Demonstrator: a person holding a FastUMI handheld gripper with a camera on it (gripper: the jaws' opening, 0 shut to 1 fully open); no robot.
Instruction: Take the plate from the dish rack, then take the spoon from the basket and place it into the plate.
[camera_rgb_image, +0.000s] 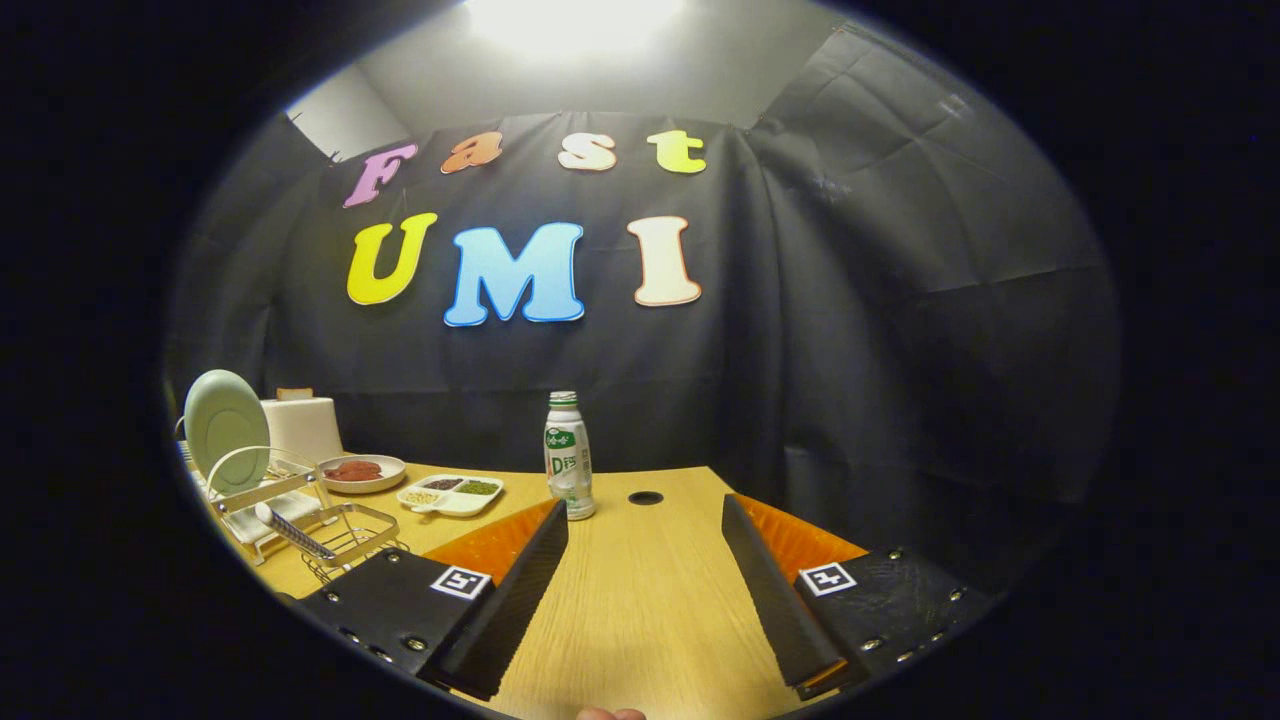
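dim booth, lit from one glaring lamp (570, 20) overhead.
the table (640, 600) is evenly lit and sharp; straight lines are bent towards the edges.

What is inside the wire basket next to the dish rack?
A spoon lies in the wire basket, its handle poking over the rim. The spoon's bowl end cannot be made out. The gripper is open, holding nothing.

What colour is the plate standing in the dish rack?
Pale green. The plate stands upright in the dish rack, seen in the gripper view; the gripper is open, holding nothing.
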